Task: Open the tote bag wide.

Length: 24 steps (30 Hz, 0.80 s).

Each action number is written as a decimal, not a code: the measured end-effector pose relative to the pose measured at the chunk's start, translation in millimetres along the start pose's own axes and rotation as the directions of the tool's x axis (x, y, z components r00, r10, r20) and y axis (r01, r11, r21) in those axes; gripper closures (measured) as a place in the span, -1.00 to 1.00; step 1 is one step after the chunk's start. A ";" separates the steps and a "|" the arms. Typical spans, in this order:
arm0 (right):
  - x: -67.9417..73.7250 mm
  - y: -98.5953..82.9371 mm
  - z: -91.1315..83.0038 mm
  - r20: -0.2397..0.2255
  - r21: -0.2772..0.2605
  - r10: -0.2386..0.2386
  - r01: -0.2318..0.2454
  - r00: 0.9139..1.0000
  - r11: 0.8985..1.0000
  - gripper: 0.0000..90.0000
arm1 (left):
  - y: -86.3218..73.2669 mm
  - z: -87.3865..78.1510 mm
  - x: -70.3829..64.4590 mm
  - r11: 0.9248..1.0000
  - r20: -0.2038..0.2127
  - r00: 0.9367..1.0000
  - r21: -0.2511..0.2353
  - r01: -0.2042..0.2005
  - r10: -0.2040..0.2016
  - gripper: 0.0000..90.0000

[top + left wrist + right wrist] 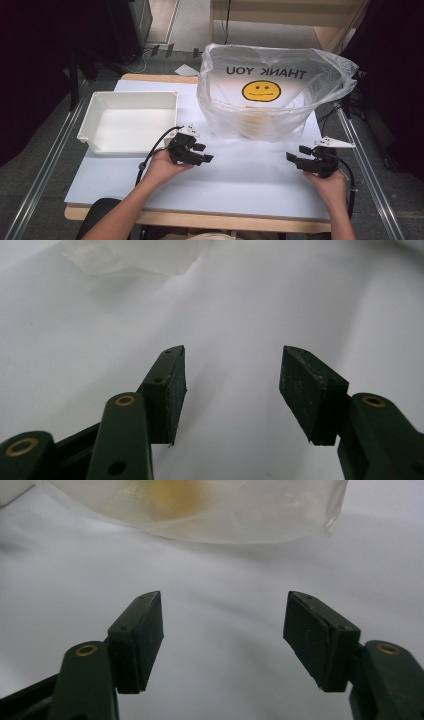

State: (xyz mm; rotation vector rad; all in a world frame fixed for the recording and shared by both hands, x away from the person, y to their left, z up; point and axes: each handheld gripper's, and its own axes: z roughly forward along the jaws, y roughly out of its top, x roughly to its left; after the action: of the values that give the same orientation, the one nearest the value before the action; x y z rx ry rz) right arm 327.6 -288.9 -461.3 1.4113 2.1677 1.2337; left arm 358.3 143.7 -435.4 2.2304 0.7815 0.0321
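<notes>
A clear plastic bag (272,95) printed with a yellow smiley face and mirrored "THANK YOU" stands open at the back right of the white table (240,180); something yellowish lies inside its base. My left gripper (204,152) is open near the table's middle, pointing right, in front of the bag's left corner (130,257). Its pads (170,390) hold nothing. My right gripper (297,153) is open at the right, pointing left, with the bag (200,510) just beyond its empty fingers (142,640).
A white rectangular tub (131,120), with nothing in it, sits at the back left of the table. Metal rails (45,165) run along both sides of the table. A wooden shelf unit (300,15) stands behind the bag.
</notes>
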 end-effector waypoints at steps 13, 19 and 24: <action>3.4 2.1 -2.5 -0.021 -0.010 -0.020 0.019 1.000 1.000 -0.02 | -1.7 2.5 2.8 1.000 -0.002 1.000 0.010 -0.008 0.008 0.01; 1.0 2.3 -2.9 -0.029 -0.004 -0.005 0.004 1.000 1.000 0.01 | -1.8 2.8 2.5 1.000 0.002 1.000 0.012 -0.010 0.010 0.01; -0.4 1.8 -2.2 -0.038 0.011 0.001 0.000 0.999 1.000 0.03 | -1.8 4.1 1.8 1.000 0.005 1.000 0.016 -0.011 0.011 0.02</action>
State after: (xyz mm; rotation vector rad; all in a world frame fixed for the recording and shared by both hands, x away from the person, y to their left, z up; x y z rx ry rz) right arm 327.5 -290.1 -458.7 1.4039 2.2025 1.2608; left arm 359.9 143.0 -439.9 2.2495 0.7698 0.0258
